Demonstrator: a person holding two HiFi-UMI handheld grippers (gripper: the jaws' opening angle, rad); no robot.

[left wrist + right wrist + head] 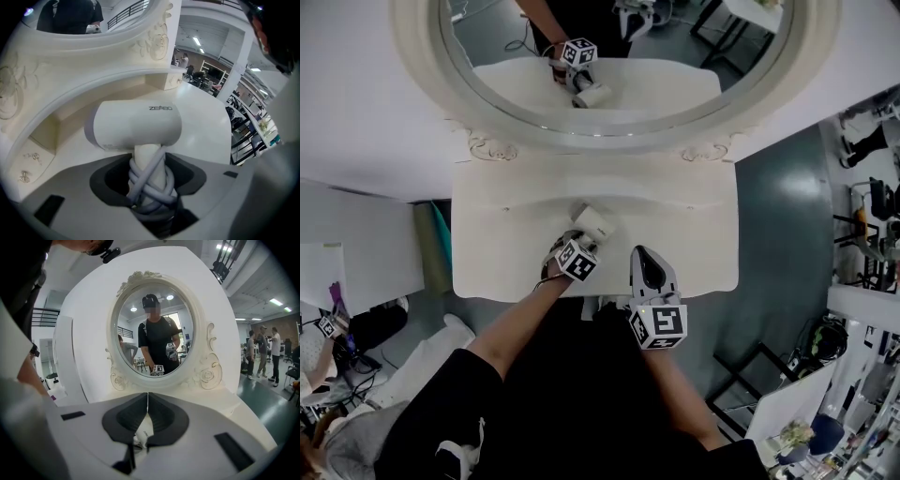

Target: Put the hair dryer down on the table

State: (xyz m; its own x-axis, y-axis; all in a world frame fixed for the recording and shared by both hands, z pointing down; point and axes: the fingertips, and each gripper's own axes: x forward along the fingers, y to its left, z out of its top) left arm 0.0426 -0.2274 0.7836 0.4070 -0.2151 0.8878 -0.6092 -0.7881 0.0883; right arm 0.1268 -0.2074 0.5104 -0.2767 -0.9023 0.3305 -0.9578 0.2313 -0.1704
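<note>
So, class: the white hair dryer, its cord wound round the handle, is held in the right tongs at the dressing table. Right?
Wrong tongs: the hair dryer is held in the left tongs, as the left gripper view shows. The right tongs are shut, without it.

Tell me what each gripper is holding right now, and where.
Left gripper: the hair dryer, its cord-wrapped handle between the jaws; whether the pads press cannot be told. Right gripper: jaws together, nothing clearly held.
</note>
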